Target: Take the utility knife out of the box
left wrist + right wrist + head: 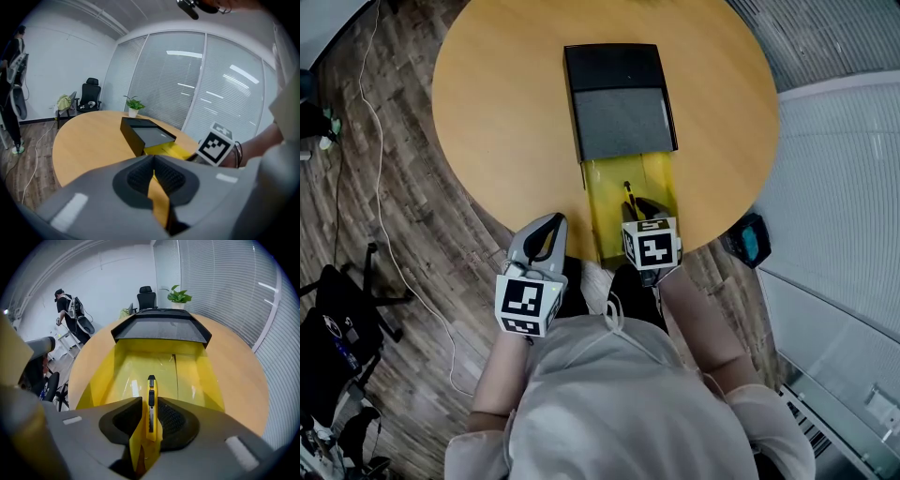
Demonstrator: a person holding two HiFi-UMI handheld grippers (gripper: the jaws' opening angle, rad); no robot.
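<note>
A black box (619, 103) lies on the round wooden table (497, 84), with its yellow inner tray (602, 202) pulled out toward me. The yellow utility knife (151, 404) lies in the tray (131, 366), pointing along it. My right gripper (150, 417) reaches down into the near end of the tray. Its jaws stand on either side of the knife, and a thin gap shows on the left side. In the head view the knife (628, 195) pokes out just beyond that gripper (645, 212). My left gripper (553, 221) hangs off the table's near edge, left of the tray, shut and empty.
The left gripper view looks level across the table to the box (145, 133), a potted plant (134, 106) and an office chair (90, 96). A person (65, 310) stands far back by the wall. Blinds cover the glass walls. A white cable (384, 234) trails on the wood floor.
</note>
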